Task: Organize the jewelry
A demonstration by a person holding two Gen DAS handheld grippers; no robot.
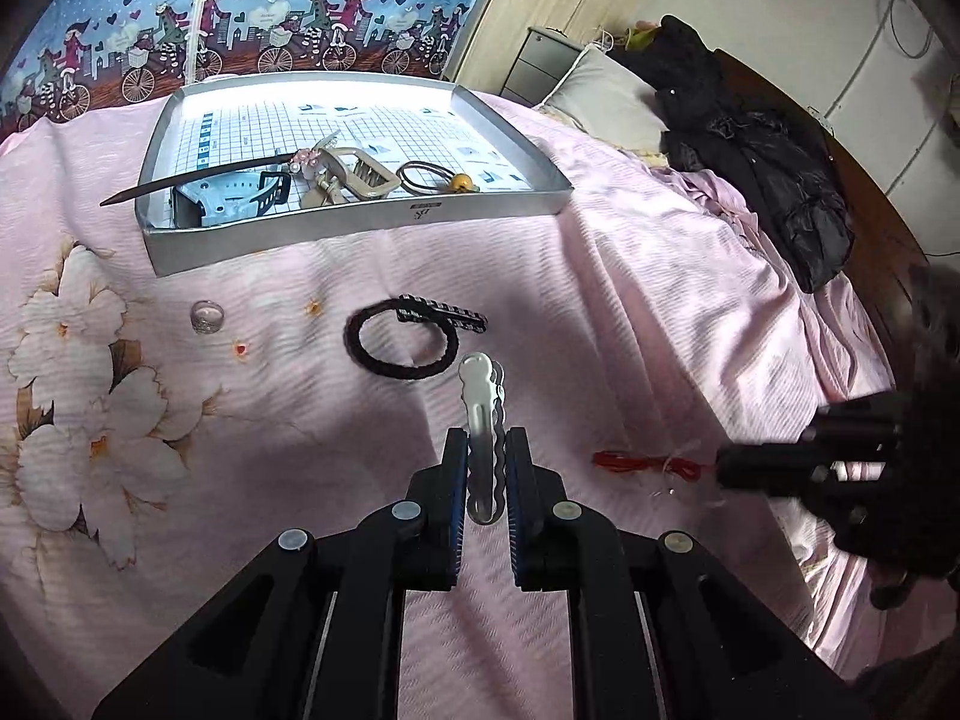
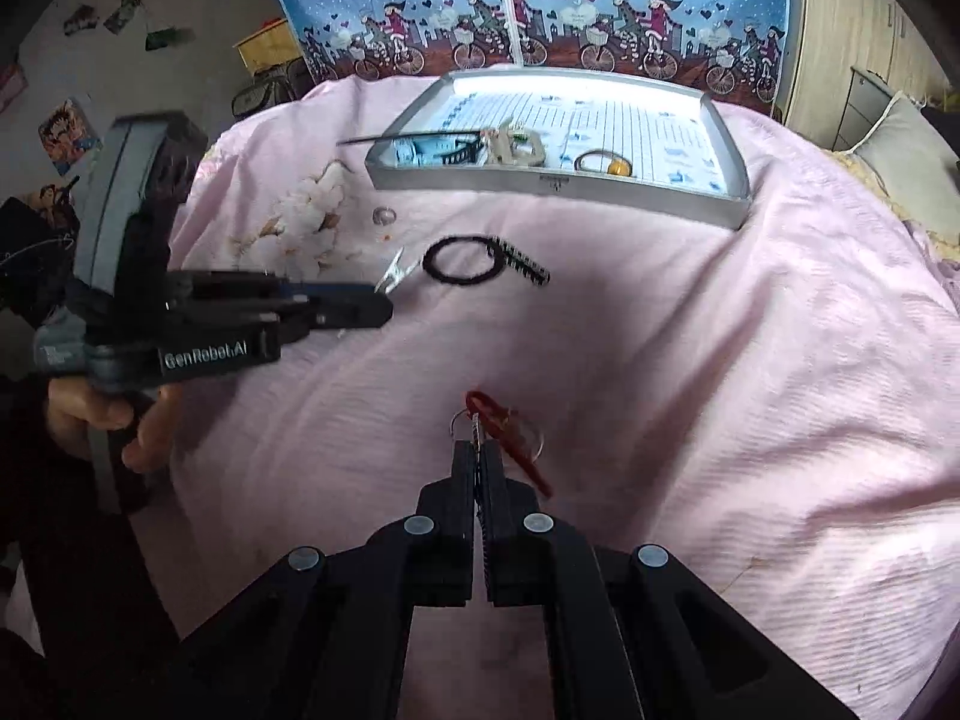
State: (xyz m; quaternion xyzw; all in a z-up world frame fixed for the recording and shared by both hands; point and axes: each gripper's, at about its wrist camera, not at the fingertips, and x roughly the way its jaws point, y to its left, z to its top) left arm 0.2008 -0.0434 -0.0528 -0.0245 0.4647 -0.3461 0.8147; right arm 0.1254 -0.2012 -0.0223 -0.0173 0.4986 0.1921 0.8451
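Gripping now: the left gripper (image 1: pixel 486 450) has its jaws pinching a silver hair clip (image 1: pixel 482 414) at the clip's rear half.
Clip axis: in the left wrist view its long axis runs toward 12 o'clock, the rounded tip pointing away from the camera toward the tray; in the right wrist view the same silver hair clip (image 2: pixel 396 273) sticks out toward 2 o'clock from the jaws.
Right gripper: the right gripper (image 2: pixel 478 456) has its jaws pressed almost together on a red string piece (image 2: pixel 504 426) with a thin wire ring, low over the pink bedspread (image 1: pixel 600 312); the red strand trails toward 5 o'clock.
Same piece from the left: the red string piece (image 1: pixel 648 461) lies along 3 to 9 o'clock, its right end at the right gripper (image 1: pixel 729 468).
Black hair tie: a black hair tie (image 1: pixel 402 345) with a studded bar lies flat on the bedspread, just beyond the clip's tip; the bar runs toward 4 o'clock.
Clear ring: a small clear ring (image 1: pixel 207 317) sits at 9 o'clock of the hair tie, well apart.
Tray: a grey tray (image 1: pixel 360 222) with a grid-printed liner sits farther up the bed, holding a dark hair stick (image 1: pixel 198 177), a beige claw clip (image 1: pixel 360 171), and an elastic with a yellow bead (image 1: pixel 441 177).
Writing: "GenRobot.AI" reads on the left gripper's body in the right wrist view; the small mark on the tray's front wall is too small to read.
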